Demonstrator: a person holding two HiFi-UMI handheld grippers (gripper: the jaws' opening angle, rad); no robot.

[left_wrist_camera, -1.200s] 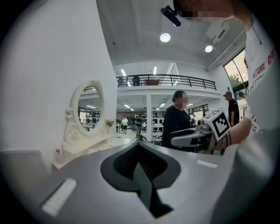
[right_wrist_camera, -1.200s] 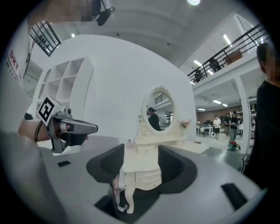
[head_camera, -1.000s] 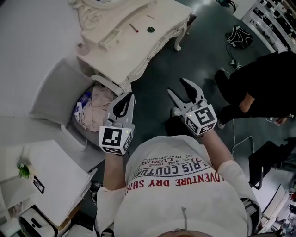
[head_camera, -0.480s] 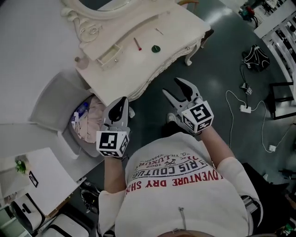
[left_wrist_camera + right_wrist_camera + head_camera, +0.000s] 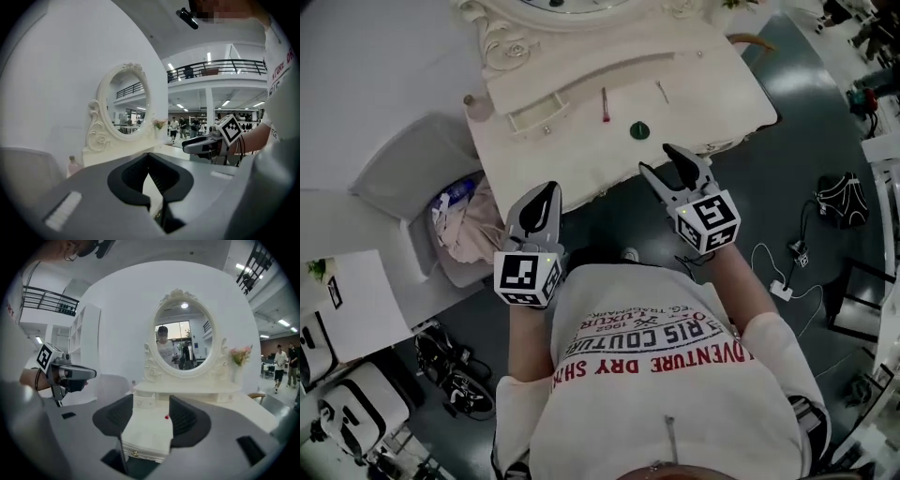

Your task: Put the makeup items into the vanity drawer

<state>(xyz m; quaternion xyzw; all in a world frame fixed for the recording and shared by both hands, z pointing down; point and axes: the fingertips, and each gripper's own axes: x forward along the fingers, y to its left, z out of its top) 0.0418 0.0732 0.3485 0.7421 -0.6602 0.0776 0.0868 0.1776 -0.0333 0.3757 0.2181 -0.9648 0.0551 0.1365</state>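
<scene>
The cream vanity (image 5: 553,155) fills the top of the head view. On its top lie a red-tipped stick (image 5: 604,103), a thin silver item (image 5: 662,91) and a dark green round item (image 5: 639,130). My left gripper (image 5: 544,195) hovers at the vanity's front edge, shut with nothing between its jaws (image 5: 149,164). Just before the green item my right gripper (image 5: 661,161) stands open and empty. In the right gripper view that gripper (image 5: 151,412) frames the vanity top (image 5: 145,432), a red item (image 5: 166,417) and the shut front drawer's knob (image 5: 135,453).
An oval mirror (image 5: 183,341) rises behind the vanity, with a pink bottle (image 5: 470,98) at its left end. A grey chair heaped with clothes (image 5: 459,220) stands to the left. Shoes (image 5: 450,375), cables and a black bag (image 5: 844,197) lie on the floor.
The person has stepped up to the vanity, so it now sits straight ahead with both grippers at its front edge. Left stays shut, right stays open.
</scene>
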